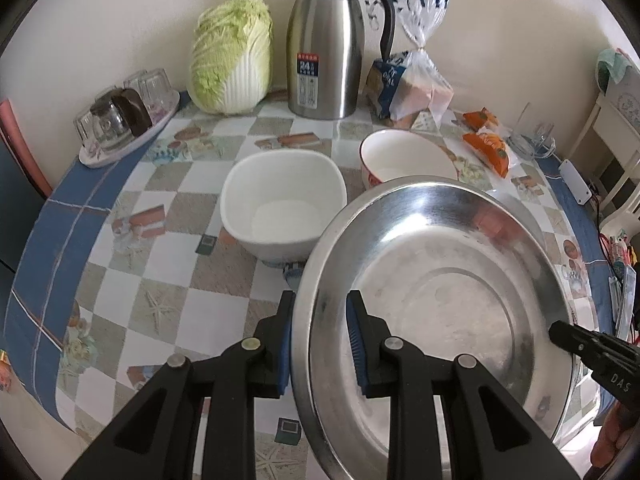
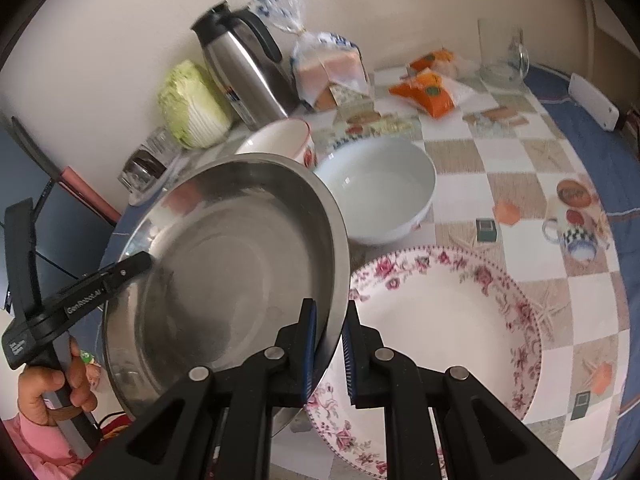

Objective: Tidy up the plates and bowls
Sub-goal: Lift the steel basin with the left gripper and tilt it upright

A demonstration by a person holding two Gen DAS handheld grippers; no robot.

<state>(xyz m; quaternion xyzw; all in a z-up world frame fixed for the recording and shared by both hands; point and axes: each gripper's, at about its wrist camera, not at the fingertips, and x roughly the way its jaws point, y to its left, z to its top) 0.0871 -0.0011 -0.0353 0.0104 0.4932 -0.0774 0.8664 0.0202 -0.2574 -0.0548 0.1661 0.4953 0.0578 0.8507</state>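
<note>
2 grippers, left (image 1: 320, 340) and right (image 2: 330, 344), have fingers clamped on the steel pan (image 1: 436, 280) rim; I keep it level, lowering onto the floral plate (image 2: 440, 320).

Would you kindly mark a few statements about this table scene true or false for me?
1. Both claws grip the round stainless steel basin by its rim. True: left claw, right claw.
2. The square white ceramic bowl holds soup. False: it is empty.
3. The pink floral plate lies flat on the checked tablecloth. True.
4. The steel thermos jug lies on its side. False: it stands upright.
5. The napa cabbage sits inside the basin. False: it stands by the wall.
</note>
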